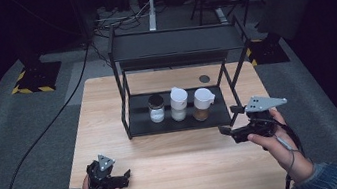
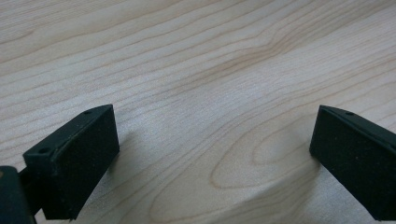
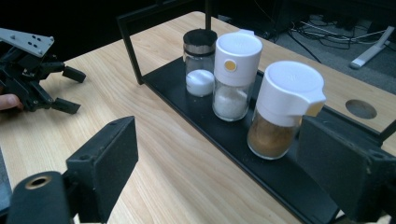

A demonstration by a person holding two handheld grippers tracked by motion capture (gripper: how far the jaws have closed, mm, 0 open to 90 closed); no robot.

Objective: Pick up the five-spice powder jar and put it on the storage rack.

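- Right gripper [image 1: 226, 130] open, empty, just off the rack [image 1: 179, 123] front right corner.
- Nearest: brown-spice jar [image 1: 202, 104], lower shelf, right of two other jars.
- Left gripper [image 1: 127, 174] open, empty, low over table [image 1: 177, 169].

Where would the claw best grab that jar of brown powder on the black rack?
Probably around the glass body of the brown-powder jar, coming in level from the table's open front. It stands upright at the row's end, the top shelf blocks a reach from above, and the right claw already faces it, open.
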